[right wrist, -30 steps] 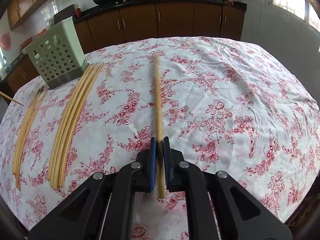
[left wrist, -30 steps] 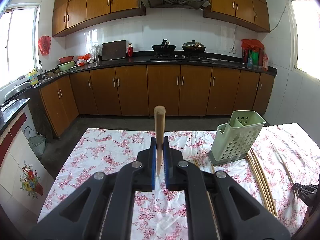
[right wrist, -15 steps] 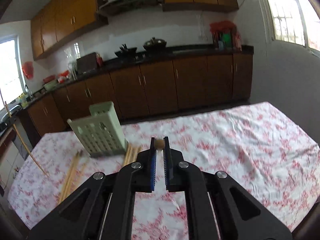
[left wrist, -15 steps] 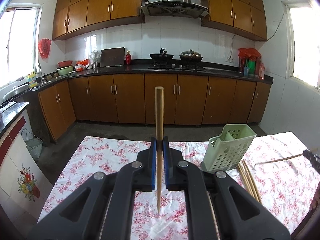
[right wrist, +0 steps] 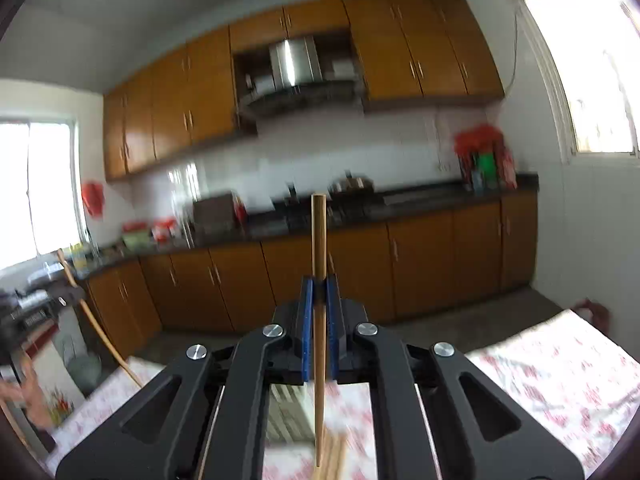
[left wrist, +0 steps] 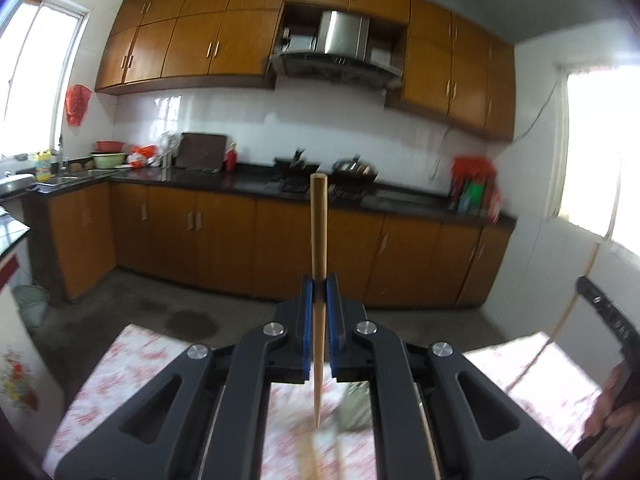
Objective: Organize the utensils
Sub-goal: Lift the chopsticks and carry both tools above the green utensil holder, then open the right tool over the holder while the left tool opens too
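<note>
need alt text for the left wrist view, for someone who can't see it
The left gripper is shut on a wooden chopstick held upright, thick end up and thin tip down over a table with a floral cloth. Behind are a kitchen's brown cabinets and dark counter; at the right edge the other gripper holds a second chopstick.

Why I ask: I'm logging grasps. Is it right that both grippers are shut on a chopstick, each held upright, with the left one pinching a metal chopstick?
Not quite. In the left wrist view the left gripper is shut on a wooden chopstick, not a metal one. The rest stands: the right gripper also clamps a wooden chopstick, and both stand upright.
</note>
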Demonstrator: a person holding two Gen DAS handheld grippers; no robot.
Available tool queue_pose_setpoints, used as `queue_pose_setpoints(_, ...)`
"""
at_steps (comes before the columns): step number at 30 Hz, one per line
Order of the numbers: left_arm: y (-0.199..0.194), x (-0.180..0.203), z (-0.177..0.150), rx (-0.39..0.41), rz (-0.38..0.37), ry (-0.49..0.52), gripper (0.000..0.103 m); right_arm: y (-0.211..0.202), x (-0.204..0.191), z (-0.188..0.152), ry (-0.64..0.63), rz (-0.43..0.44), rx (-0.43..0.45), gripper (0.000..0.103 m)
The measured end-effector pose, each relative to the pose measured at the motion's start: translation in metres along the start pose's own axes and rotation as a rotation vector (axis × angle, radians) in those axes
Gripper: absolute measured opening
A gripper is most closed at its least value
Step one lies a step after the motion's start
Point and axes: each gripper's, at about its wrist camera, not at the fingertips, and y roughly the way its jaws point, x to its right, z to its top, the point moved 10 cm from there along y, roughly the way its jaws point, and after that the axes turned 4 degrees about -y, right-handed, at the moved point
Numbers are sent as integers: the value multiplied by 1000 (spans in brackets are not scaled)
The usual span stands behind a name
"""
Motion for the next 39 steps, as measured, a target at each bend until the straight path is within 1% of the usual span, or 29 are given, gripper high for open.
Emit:
queue_pose_setpoints(2,5,14,12,34,-25,-8,8,6,-12,18,0,10,66,8)
queue_pose_setpoints(4,13,32,19,61,-52,-3,8,13,-22,26,4,24,117,8)
queue_pose_setpoints(7,31,53,17,82,-69,28,8,25,-35,25,-22,22,180,8)
queue_pose_setpoints(9,43,62,10,97,-68,52,8,37,-41,14,-49,18,205,8)
queue_pose_setpoints(11,60,69,1,99,-64,72,8,49,-42,0,-62,9,181,8)
queue_pose_setpoints(14,82,73,-17,76,-81,58,8,74,-34,-30,-40,2,89,8)
queue_pose_setpoints(18,98,69,-30,63,-83,38,8,80,-22,-55,-14,-7,11,8)
queue_pose_setpoints(22,108,64,-46,24,-76,36,8,77,-20,-67,-5,-1,-35,8)
queue_pose_setpoints(23,108,61,-50,16,-72,33,10,76,-19,-69,-3,1,-46,9)
queue_pose_setpoints(24,108,58,-51,6,-75,29,14,77,-20,-72,-5,5,-56,10)
queue_pose_setpoints(25,107,57,-55,-6,-73,30,18,76,-22,-73,-7,8,-63,17)
queue_pose_setpoints(26,106,56,-57,-11,-67,35,27,75,-23,-75,-9,10,-67,31)
queue_pose_setpoints(27,103,55,-56,-14,-64,43,33,71,-23,-75,-11,9,-68,37)
queue_pose_setpoints(28,98,53,-59,-16,-63,49,35,66,-23,-74,-13,8,-66,42)
queue_pose_setpoints(30,87,50,-57,-19,-58,59,42,56,-23,-70,-23,5,-59,43)
queue_pose_setpoints(33,66,43,-56,-16,-55,55,50,35,-17,-66,-27,-14,-57,51)
queue_pose_setpoints(35,46,36,-56,-8,-56,47,54,16,-8,-67,-19,-32,-62,54)
queue_pose_setpoints(38,18,24,-60,-6,-52,31,58,-1,5,-78,-9,-69,-97,54)
queue_pose_setpoints(39,8,18,-65,-8,-41,27,61,-7,11,-89,2,-83,-129,54)
